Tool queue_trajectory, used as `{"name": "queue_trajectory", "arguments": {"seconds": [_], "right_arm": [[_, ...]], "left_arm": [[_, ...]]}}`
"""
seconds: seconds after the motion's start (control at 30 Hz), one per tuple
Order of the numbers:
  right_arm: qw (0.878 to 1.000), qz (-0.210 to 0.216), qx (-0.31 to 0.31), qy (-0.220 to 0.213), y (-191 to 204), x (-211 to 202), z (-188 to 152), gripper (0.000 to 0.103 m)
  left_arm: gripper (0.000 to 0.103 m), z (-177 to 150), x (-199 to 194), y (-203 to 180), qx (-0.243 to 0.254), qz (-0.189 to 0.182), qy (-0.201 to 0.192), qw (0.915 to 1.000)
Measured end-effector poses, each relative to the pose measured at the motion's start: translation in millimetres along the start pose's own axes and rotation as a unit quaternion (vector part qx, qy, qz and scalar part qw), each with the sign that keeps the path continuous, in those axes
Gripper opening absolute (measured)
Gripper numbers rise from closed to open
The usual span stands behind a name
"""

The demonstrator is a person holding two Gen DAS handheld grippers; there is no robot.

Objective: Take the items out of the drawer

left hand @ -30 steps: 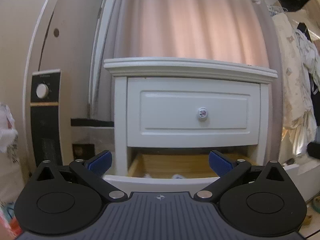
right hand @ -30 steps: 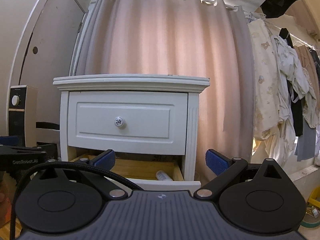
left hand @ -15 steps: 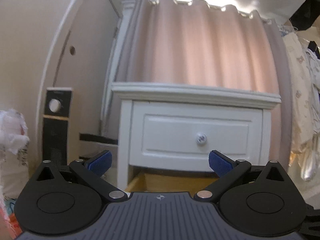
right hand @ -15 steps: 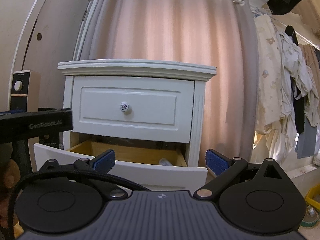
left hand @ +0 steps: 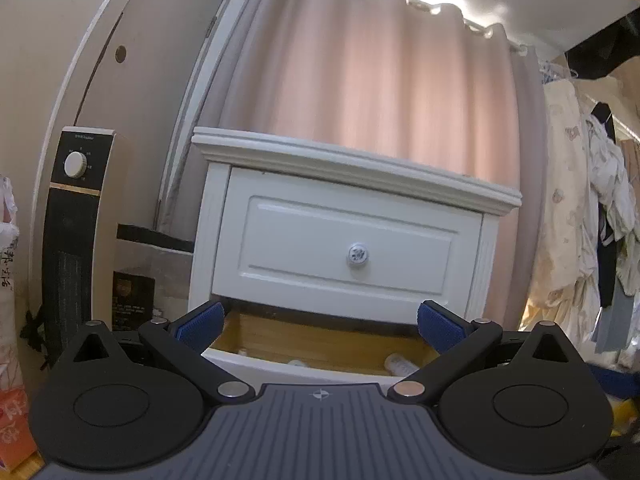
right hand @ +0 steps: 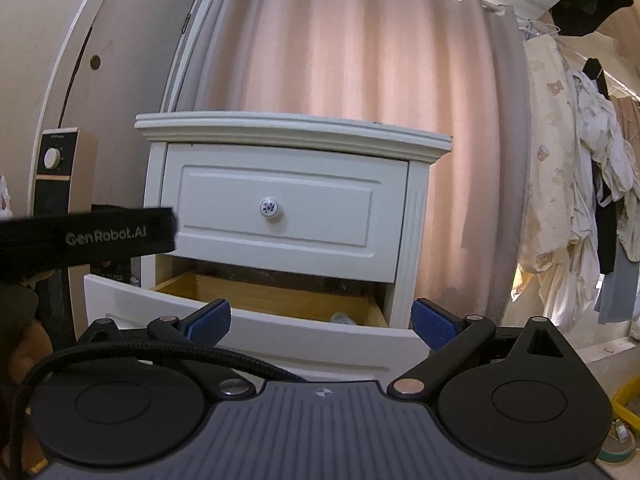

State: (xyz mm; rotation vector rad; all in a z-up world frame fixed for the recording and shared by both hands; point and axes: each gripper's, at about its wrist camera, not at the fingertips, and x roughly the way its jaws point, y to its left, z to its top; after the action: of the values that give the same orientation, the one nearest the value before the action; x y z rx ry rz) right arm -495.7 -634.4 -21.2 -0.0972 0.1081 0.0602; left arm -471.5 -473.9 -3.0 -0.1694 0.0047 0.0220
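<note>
A white nightstand (left hand: 352, 168) stands before a pink curtain. Its upper drawer (left hand: 344, 244) is shut, with a round knob (left hand: 357, 255). The lower drawer (left hand: 320, 338) is pulled out, its wooden inside showing. A white bottle (left hand: 400, 364) and other small items lie in it. In the right wrist view the open drawer (right hand: 256, 320) shows a small bottle (right hand: 344, 317) at its right end. My left gripper (left hand: 320, 324) is open and empty just in front of the drawer. My right gripper (right hand: 322, 322) is open and empty above the drawer front.
A tall black and beige heater (left hand: 76, 232) stands left of the nightstand, with a dark box (left hand: 132, 300) beside it. Clothes (left hand: 592, 216) hang at the right. The left gripper's strap (right hand: 84, 236) crosses the right wrist view. A yellow bin (right hand: 628, 400) sits at lower right.
Both views have shifted: the nightstand sits lower and further right in the right wrist view, and the drawer inside shows more in the left. Both grippers stay open.
</note>
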Motion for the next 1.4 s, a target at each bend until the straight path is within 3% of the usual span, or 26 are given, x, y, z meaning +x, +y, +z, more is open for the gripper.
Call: {"name": "queue_trajectory", "arguments": {"seconds": [0.27,0.47,0.57,0.77,1.0,1.07,1.23,1.37,1.4], "right_arm": [[1.000,0.006,-0.007,0.015,9.2,13.4,-7.7,0.103],[1.000,0.009,-0.012,0.019,15.9,20.9,-12.3,0.103],[1.000,0.011,-0.009,0.021,16.5,22.8,-13.1,0.103],[1.000,0.016,-0.003,0.024,13.7,24.0,-14.2,0.103],[0.998,0.056,0.008,0.037,4.2,14.3,-15.2,0.103],[0.996,0.078,0.007,0.042,0.1,9.0,-15.2,0.103],[0.990,0.135,0.028,0.021,-21.3,-16.3,-9.7,0.103],[0.994,0.092,0.052,-0.033,-37.2,-33.5,6.5,0.103],[0.995,0.076,0.052,-0.047,-39.4,-36.1,9.7,0.103]], "left_arm": [[0.103,4.2,-11.5,-2.3,-0.022,-0.026,-0.020,0.9992],[0.103,-1.2,-1.2,-15.1,-0.006,-0.050,0.009,0.9987],[0.103,-4.3,-1.1,-20.0,0.015,-0.041,-0.008,0.9990],[0.103,3.2,-3.1,-25.0,0.043,0.016,-0.093,0.9946],[0.103,32.5,23.2,-7.7,0.009,0.066,-0.110,0.9916],[0.103,32.3,36.4,-4.8,0.028,0.084,-0.106,0.9905],[0.103,2.7,49.3,-0.5,0.096,0.041,-0.023,0.9943],[0.103,-30.3,23.6,13.4,0.135,-0.001,0.016,0.9907],[0.103,-40.2,13.3,18.6,0.159,0.006,0.013,0.9872]]}}
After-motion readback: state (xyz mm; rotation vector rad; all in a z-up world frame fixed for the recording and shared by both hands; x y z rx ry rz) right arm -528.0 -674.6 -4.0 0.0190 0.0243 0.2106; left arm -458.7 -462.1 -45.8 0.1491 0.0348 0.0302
